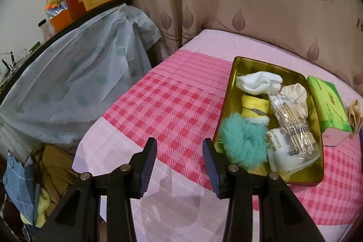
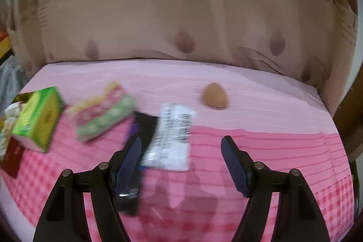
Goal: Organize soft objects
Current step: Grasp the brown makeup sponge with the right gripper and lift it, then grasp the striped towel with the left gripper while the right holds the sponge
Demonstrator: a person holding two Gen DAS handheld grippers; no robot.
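Observation:
A gold tray lies on the pink checked cloth and holds a white sock, a yellow sock, a teal fluffy scrunchie, a white packet, a bag of cotton swabs and a cream cloth. My left gripper is open and empty, just left of the tray. My right gripper is open and empty above the cloth, near a white barcode packet. A tan egg-shaped sponge lies farther back.
A green tissue pack sits right of the tray. A pink-green packet and a dark packet lie near the right gripper. A curtain hangs behind. A covered shelf with boxes stands left.

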